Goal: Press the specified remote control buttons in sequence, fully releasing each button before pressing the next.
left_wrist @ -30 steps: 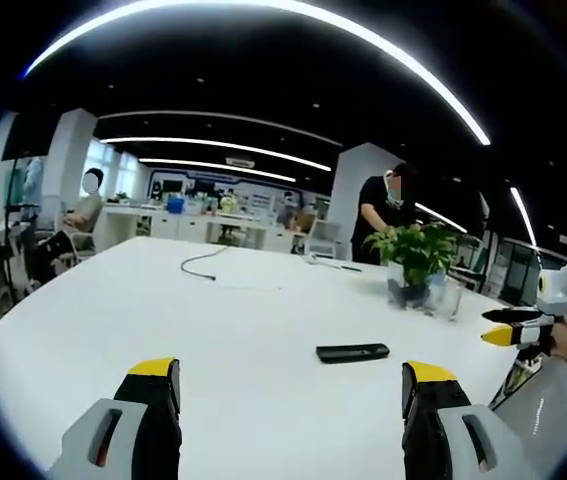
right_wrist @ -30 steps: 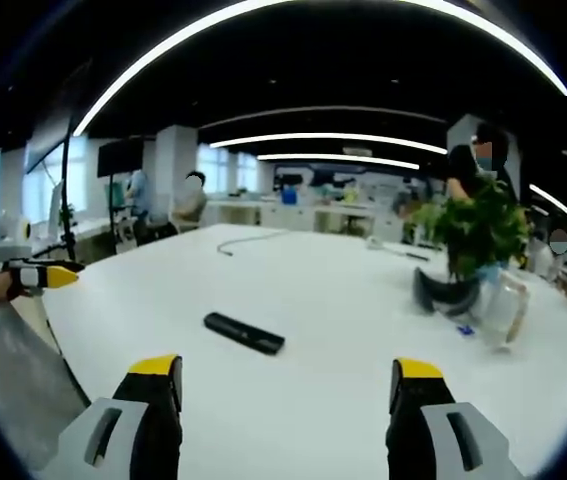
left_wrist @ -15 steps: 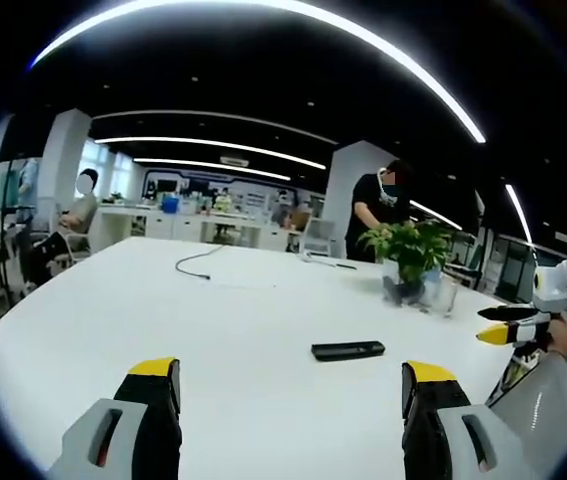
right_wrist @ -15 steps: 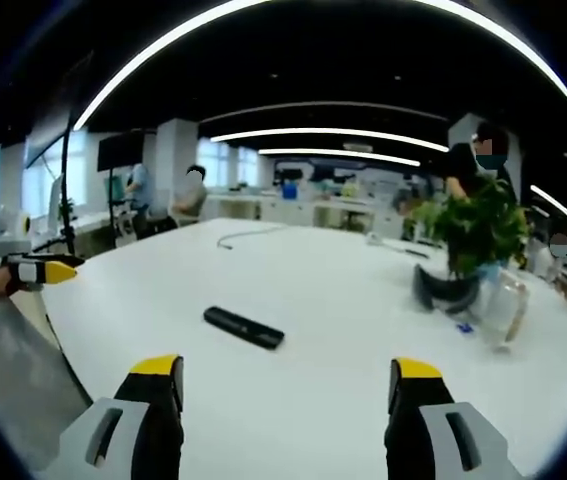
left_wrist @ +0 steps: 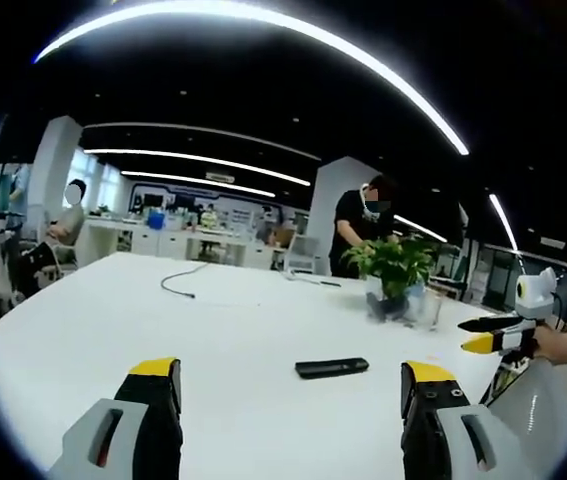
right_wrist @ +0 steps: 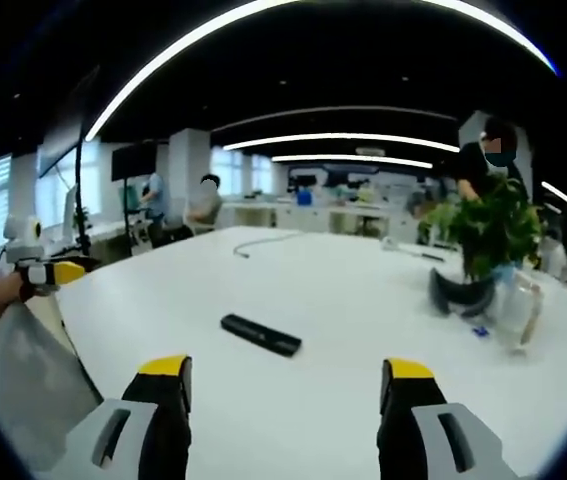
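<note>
Two grippers, both with jaws spread apart and holding nothing: left gripper (left_wrist: pixel 290 395), right gripper (right_wrist: pixel 285 392). Black remote control (left_wrist: pixel 332 367) lies flat on white table (left_wrist: pixel 113 320), ahead of both, untouched; no readable writing on it. Beyond: potted plant (left_wrist: pixel 395 272), grey cable (left_wrist: pixel 176 285), standing person (left_wrist: pixel 359 222).

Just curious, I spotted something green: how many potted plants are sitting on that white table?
1: the potted plant stands at the far right of the table, beyond the remote control. Nothing suggests another hidden one.
</note>
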